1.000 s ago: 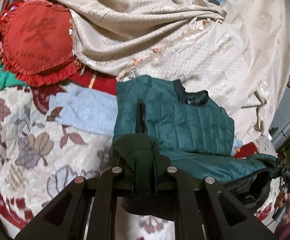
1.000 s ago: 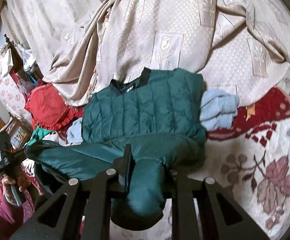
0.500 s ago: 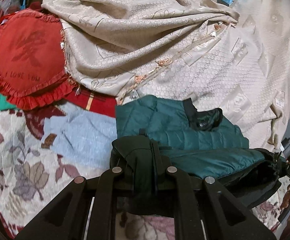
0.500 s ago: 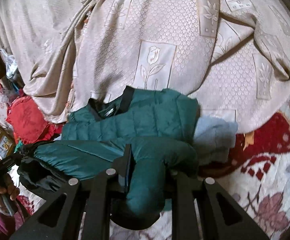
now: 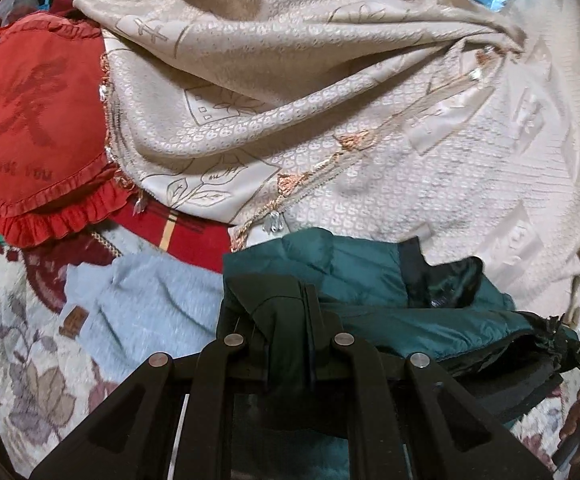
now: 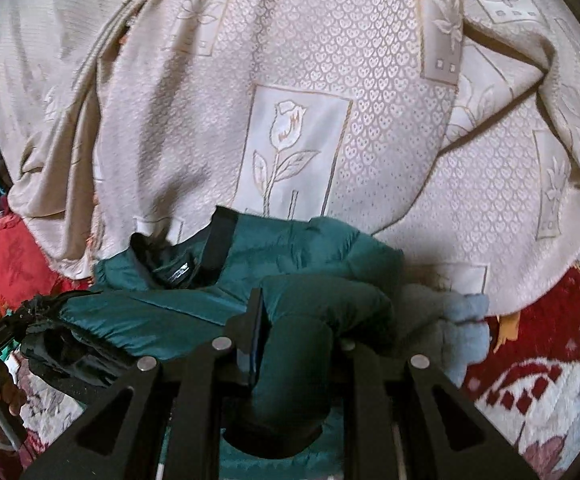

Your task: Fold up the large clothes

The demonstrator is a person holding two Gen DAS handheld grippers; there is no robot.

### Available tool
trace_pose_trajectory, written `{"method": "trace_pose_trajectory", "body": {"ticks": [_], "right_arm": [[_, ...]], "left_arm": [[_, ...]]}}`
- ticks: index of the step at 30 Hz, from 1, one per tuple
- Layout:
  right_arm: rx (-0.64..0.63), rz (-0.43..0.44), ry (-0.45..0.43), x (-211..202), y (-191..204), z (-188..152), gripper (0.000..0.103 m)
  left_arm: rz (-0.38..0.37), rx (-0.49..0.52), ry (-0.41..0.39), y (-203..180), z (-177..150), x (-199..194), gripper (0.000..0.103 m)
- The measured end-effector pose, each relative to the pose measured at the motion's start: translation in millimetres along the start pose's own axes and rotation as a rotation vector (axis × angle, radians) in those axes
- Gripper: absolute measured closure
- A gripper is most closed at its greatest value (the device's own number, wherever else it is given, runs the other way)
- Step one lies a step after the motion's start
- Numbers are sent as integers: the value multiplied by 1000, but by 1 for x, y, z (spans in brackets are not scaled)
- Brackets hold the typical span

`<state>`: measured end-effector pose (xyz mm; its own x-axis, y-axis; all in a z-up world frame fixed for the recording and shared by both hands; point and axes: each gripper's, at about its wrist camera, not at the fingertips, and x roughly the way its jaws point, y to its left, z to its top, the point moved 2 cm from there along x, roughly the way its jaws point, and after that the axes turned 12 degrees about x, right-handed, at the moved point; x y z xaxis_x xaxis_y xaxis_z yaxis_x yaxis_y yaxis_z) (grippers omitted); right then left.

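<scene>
A dark green quilted jacket with a black collar lies on the bed against a beige bedspread. It also shows in the right wrist view. My left gripper is shut on one corner of the jacket's lower edge. My right gripper is shut on the other corner. The held edge stretches between them, lifted over the jacket's body close to the collar. The fingertips are mostly buried in fabric.
A crumpled beige bedspread rises behind the jacket. A red heart-shaped cushion lies far left. A light blue knit garment lies beside and under the jacket, also in the right wrist view. The floral blanket covers the bed.
Both grippers have carried the jacket's lower edge forward toward the collar. Less of the jacket body shows and the bedspread looms closer.
</scene>
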<state>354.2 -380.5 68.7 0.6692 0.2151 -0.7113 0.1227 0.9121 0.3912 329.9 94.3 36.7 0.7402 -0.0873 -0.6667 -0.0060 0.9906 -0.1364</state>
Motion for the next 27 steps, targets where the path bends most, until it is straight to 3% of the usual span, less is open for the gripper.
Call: {"method": "trace_pose_trajectory", "body": {"ticks": [10,15,21,27], "right_arm": [[43,-50,16,70,-8,20,85],[58,-91,52,102,-11,19,85],[77,-95,57,112,-13,15,85],[76,-112,76,117,-8,13,85]], "left_arm": [[37,-40,27,14,11,60,103],[15,-68,31,19,9,77,103],[-36,-44,47,21,10,72,101],[-97,-75,5,29,18,35,88]]}}
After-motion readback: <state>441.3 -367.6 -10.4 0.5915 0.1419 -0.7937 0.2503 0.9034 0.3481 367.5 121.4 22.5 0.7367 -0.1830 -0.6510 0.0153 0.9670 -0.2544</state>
